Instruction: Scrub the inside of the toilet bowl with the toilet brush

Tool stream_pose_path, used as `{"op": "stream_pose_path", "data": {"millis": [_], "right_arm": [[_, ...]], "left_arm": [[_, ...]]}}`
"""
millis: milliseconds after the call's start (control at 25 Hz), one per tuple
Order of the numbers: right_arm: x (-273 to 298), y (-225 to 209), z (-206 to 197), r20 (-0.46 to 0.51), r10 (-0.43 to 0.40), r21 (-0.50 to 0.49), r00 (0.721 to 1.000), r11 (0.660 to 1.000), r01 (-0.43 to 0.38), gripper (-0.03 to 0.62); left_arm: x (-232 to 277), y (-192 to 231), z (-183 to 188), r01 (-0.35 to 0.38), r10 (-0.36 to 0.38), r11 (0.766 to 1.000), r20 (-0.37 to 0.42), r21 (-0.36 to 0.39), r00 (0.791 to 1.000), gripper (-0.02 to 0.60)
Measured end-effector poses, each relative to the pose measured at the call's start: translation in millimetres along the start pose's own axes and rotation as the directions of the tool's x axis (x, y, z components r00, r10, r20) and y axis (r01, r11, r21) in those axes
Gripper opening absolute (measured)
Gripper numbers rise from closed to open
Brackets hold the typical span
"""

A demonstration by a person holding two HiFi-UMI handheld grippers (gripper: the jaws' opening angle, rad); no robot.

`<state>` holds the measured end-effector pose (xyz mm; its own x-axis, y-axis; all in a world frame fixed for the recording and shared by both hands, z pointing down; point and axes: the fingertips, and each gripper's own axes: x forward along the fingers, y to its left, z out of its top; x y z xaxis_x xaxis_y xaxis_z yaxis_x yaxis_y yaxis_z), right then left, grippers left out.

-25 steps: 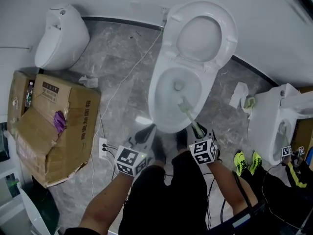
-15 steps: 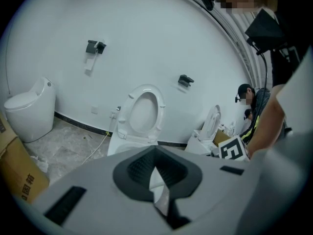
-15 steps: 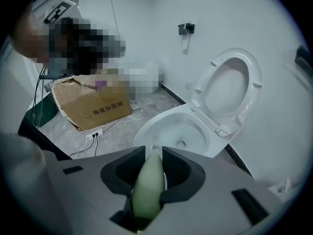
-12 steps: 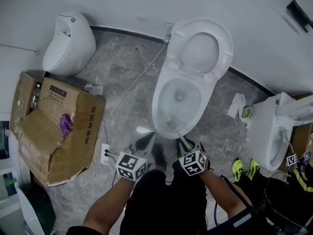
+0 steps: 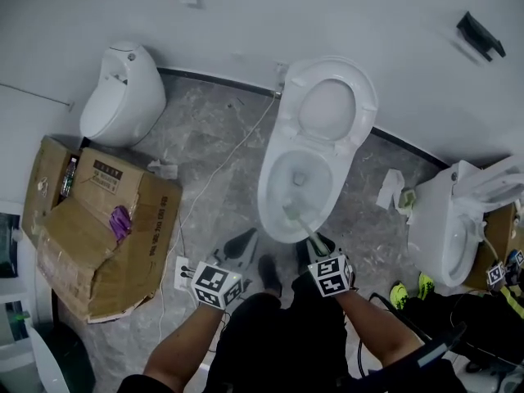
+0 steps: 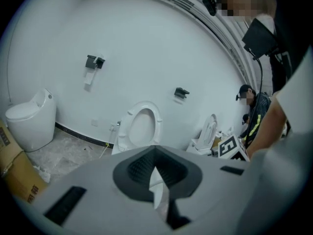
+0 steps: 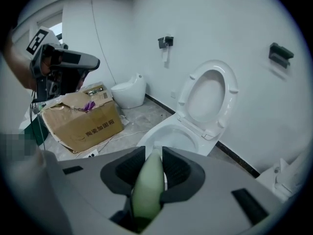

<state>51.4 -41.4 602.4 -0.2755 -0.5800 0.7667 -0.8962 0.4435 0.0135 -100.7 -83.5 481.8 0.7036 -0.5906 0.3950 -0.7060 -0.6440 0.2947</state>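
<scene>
The white toilet stands with its lid [image 5: 327,105] raised and its bowl [image 5: 282,185] open, just ahead of my feet. A pale green toilet brush [image 5: 300,222] reaches into the bowl, its head against the near inner wall. My right gripper [image 5: 321,252] is shut on the brush handle [image 7: 149,182], which fills the gap between its dark pads; the bowl [image 7: 168,133] lies right beyond. My left gripper [image 5: 241,244] hangs over the floor left of the bowl, jaws shut with nothing held. In the left gripper view [image 6: 156,168] the raised toilet lid [image 6: 142,126] shows ahead.
A torn cardboard box [image 5: 98,236] sits at the left, a small white toilet [image 5: 123,92] behind it. A white cable [image 5: 213,178] runs to a power strip [image 5: 182,273]. Another white toilet [image 5: 458,219] and a person's yellow-green shoes [image 5: 409,289] are at the right.
The brush head has drawn back from the middle of the bowl to its near wall, and my right gripper has pulled back with it. The head view has shifted, showing more wall.
</scene>
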Motion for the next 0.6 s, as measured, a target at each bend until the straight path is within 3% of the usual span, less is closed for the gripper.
{"op": "stream_pose_path", "data": {"millis": [200,600], "right_arm": [[-30.4,-5.8,29.9,0.051,-0.045,0.042,0.998,0.998,0.043,0.114],[-107.2,-22.6,88.3,0.172,-0.131,0.145,0.976,0.984,0.106,0.114]], "left_arm": [[-13.3,-7.1,26.2,0.015,-0.012,0.998,0.049,-0.061,0.999,0.009],[-18.3,-40.1,92.0,0.082,-0.089,0.994,0.108,0.071,0.99,0.009]]}}
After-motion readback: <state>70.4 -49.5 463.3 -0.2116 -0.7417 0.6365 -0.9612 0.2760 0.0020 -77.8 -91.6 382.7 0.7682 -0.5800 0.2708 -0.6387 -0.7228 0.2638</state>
